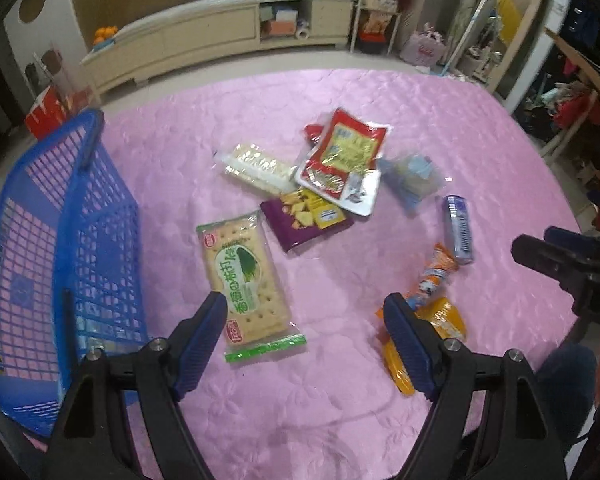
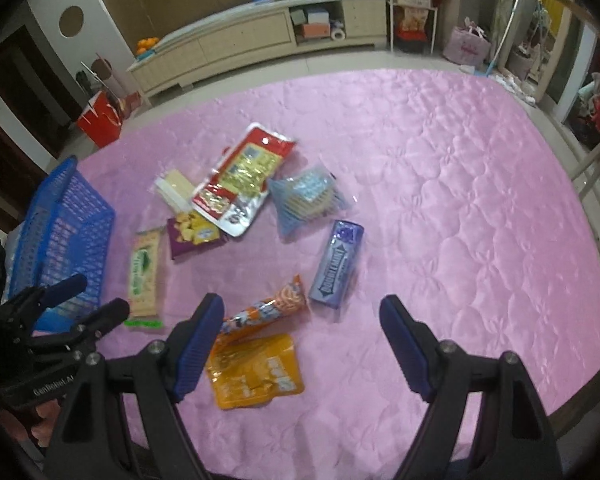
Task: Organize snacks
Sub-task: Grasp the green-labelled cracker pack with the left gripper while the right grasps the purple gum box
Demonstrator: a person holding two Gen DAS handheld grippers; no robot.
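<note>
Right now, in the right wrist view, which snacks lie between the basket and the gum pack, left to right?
Blue basket → green cracker pack → purple chip bag → orange tube snack → blue gum pack. I leave out the overlapped pile behind them.

You were working in a lived-in home, a living room or bedroom. A long cream low cabinet [image 2: 260, 36] with open cubbies ran along the far wall, oranges [image 2: 147, 43] sat on its end, a pink quilted satin bedspread [image 2: 440, 184] covered the bed, and a cluttered white wire rack [image 2: 410, 4] stood in the corner.
</note>
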